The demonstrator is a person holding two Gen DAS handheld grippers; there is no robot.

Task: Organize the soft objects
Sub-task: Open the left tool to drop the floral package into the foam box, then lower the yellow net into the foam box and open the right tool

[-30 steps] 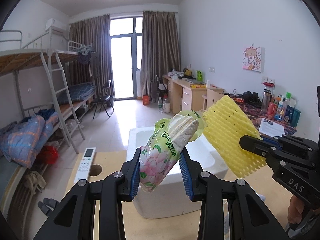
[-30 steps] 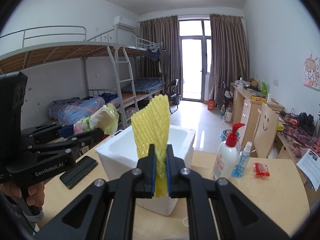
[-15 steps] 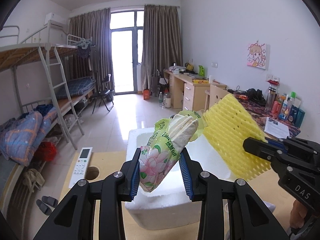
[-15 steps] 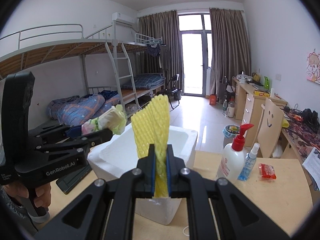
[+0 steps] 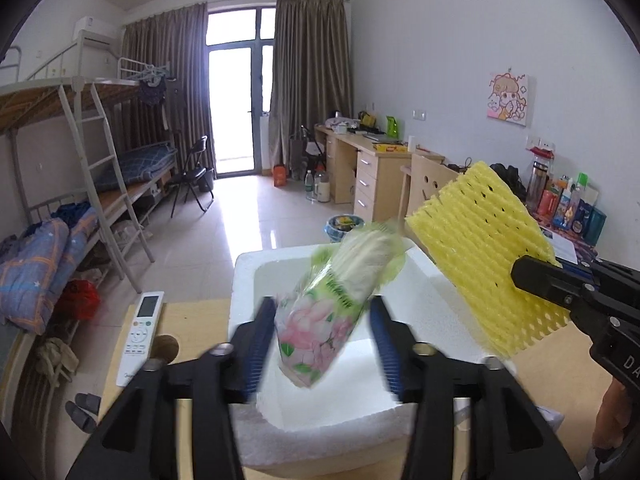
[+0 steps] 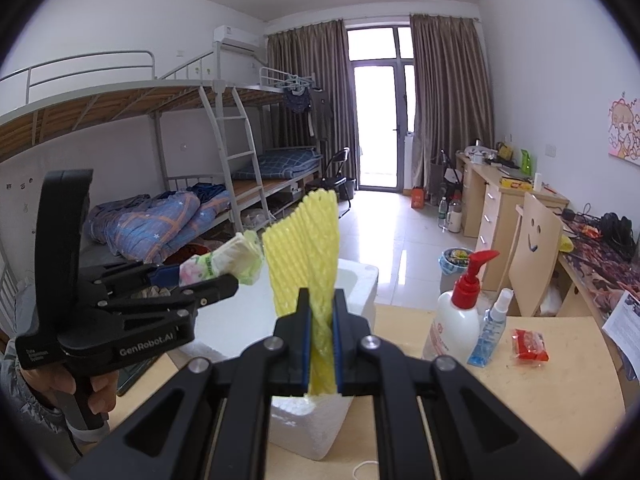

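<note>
Dorm-room bunks and curtains fill the background; up front a white foam box (image 5: 256, 280) sits on the wooden table (image 6: 560, 392). Left tongs (image 5: 320, 340) have just been opening, and the flowered tissue pack (image 5: 320, 320) between them hangs blurred over the box, apparently loose and dropping in. Right tongs (image 6: 321, 344) are clenched on the yellow foam net (image 6: 308, 248) above the box's near edge. Best to bring the net over the hollow before releasing. What already lies in the box is hidden.
</note>
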